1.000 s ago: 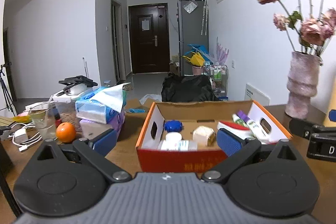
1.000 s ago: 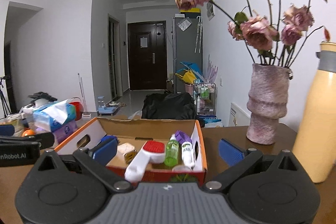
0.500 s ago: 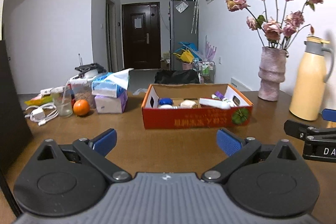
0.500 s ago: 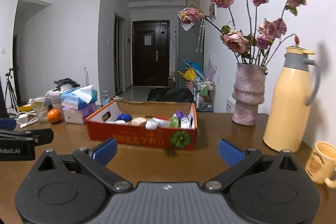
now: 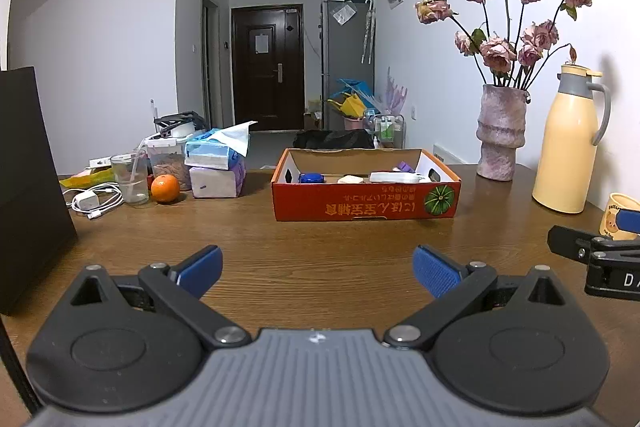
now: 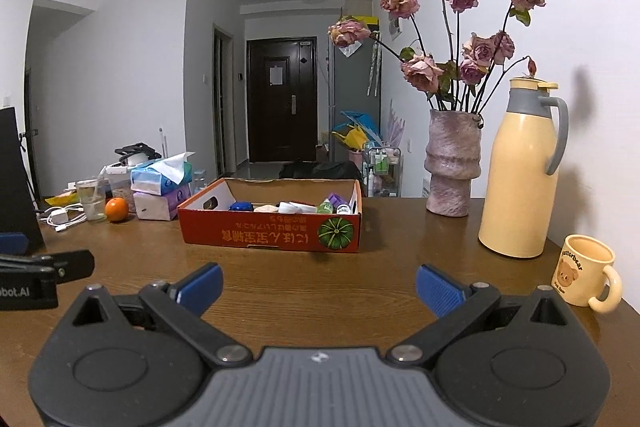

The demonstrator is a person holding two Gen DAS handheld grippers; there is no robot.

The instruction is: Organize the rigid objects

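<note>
An orange cardboard box (image 5: pixel 364 201) stands on the wooden table, also in the right wrist view (image 6: pixel 270 233). It holds small items: a blue round lid (image 5: pixel 311 178), a white brush-like piece (image 5: pixel 398 177), and small bottles with purple and green caps (image 6: pixel 335 203). My left gripper (image 5: pixel 318 269) is open and empty, low over the table, well short of the box. My right gripper (image 6: pixel 318 283) is open and empty, likewise short of the box. Each gripper shows at the edge of the other's view.
At the left stand tissue packs (image 5: pixel 218 163), an orange (image 5: pixel 165 188), a glass (image 5: pixel 130 179), a white charger with cable (image 5: pixel 90 201) and a black box (image 5: pixel 28 187). At the right stand a vase of roses (image 6: pixel 452 163), a yellow thermos (image 6: pixel 522 171) and a bear mug (image 6: pixel 586 275).
Both grippers have pulled back from right over the box to well in front of it, staying open. The box contents look unchanged.
</note>
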